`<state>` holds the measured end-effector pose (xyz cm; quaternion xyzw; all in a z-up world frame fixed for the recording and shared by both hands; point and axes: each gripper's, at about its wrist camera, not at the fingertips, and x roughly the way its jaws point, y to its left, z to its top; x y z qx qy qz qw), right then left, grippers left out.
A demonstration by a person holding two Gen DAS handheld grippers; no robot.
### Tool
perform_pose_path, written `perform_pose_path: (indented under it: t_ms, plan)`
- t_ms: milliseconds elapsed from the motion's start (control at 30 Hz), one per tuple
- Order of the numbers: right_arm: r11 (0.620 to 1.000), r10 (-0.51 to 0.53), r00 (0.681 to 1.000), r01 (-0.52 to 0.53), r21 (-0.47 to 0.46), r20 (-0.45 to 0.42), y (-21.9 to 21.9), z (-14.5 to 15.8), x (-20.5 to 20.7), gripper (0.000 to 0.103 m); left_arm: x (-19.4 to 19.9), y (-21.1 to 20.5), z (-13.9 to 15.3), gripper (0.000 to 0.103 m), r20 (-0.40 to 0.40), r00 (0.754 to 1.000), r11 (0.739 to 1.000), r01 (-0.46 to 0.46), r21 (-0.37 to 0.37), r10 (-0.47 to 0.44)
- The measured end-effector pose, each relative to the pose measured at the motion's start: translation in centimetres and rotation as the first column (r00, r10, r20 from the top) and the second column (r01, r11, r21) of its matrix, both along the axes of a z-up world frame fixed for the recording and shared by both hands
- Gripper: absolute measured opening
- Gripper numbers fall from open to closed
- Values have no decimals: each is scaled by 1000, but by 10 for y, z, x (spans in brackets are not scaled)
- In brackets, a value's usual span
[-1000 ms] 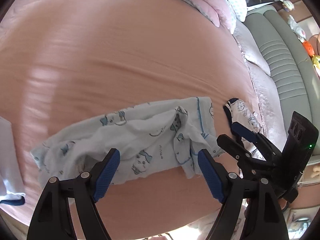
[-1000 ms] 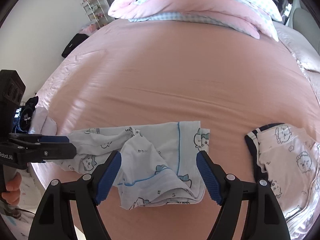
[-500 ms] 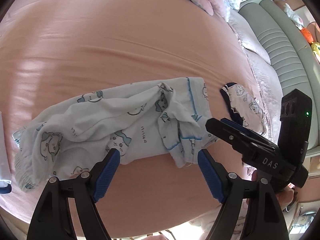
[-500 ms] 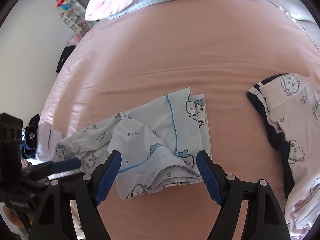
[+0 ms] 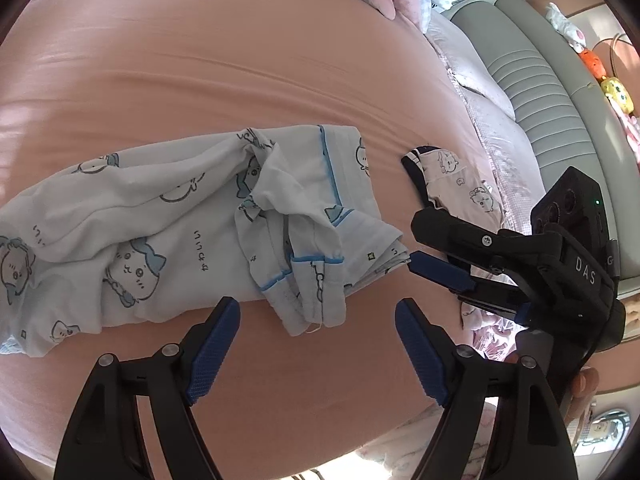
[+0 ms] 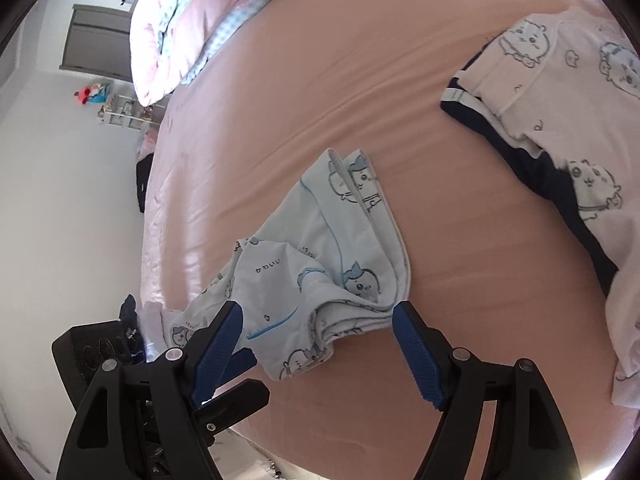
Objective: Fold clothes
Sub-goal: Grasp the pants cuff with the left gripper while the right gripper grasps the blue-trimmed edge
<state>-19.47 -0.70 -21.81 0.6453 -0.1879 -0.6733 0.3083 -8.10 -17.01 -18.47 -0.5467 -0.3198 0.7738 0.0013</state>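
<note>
A light-blue cartoon-print garment with blue piping [image 5: 168, 216] lies crumpled on the pink bed sheet [image 5: 240, 48]. It also shows in the right wrist view [image 6: 320, 264]. My left gripper [image 5: 316, 344] is open and empty, just short of the garment's near hem. My right gripper [image 6: 318, 344] is open, its jaws on either side of the garment's near corner, not closed on it. In the left wrist view the right gripper [image 5: 416, 248] comes in from the right with its fingertips at the garment's right corner.
A pale-pink printed garment with dark navy trim [image 6: 560, 128] lies on the bed to the right, also in the left wrist view [image 5: 452, 184]. Pink and checked pillows [image 6: 180, 20] are at the head. A grey padded bench [image 5: 540, 92] runs alongside the bed.
Both grippers moved closer to the blue garment. The right gripper tilted and closed in on its right corner; the left gripper shifted so the garment sits further left in view.
</note>
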Motion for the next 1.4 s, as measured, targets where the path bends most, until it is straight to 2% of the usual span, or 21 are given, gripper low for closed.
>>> perform_pose_path:
  t_ms: [133,233,300,333,500,567,600,733,833,933,1033,1267,1400]
  plan:
    - [998,16,1000,-16,63,-7,-1,0,7,77,-1,4,-15,79,38,999,1000,-7,3,7]
    - [997,34,999,-32,64,-28,-7,3,12,72,0,8,-21,79,39,999,1000,-4,8,3]
    - [997,40,999,-38,61,-28,-12,3,15,56,1,8,-23,79,30,999,999,-19,27,18]
    - [997,46,999,-45,69,-18,-15,0,15,53,1,8,-24,77,24,999,999,-26,22,25]
    - [992,69,997,-72,101,35,-29,-14,18,52,2,6,-26,63,9,999,999,-46,-14,46]
    - [992,72,997,-75,102,32,-32,-16,18,52,4,4,-26,53,3,999,998,-54,-28,54]
    - [992,73,997,-76,102,31,-33,-16,18,52,4,3,-26,51,3,999,998,-54,-33,54]
    - [993,66,997,-69,98,28,-35,-17,17,51,5,-2,-27,43,-4,998,998,-62,-14,62]
    - [994,52,998,-54,96,17,-33,-16,15,40,4,-3,-27,30,-10,998,998,-67,4,68]
    - [997,31,999,-33,70,30,-29,-20,11,27,5,-1,-27,23,-8,997,997,-73,9,73]
    - [1000,10,998,-11,13,61,-24,-22,9,19,4,3,-23,23,-12,998,998,-66,-2,66]
    - [998,8,1000,-7,-60,16,-16,-6,6,19,-9,-4,-12,23,-45,997,998,-69,8,69]
    - [998,-6,1000,6,-64,13,-18,-6,5,19,-12,-10,-9,22,-48,997,996,-66,56,69]
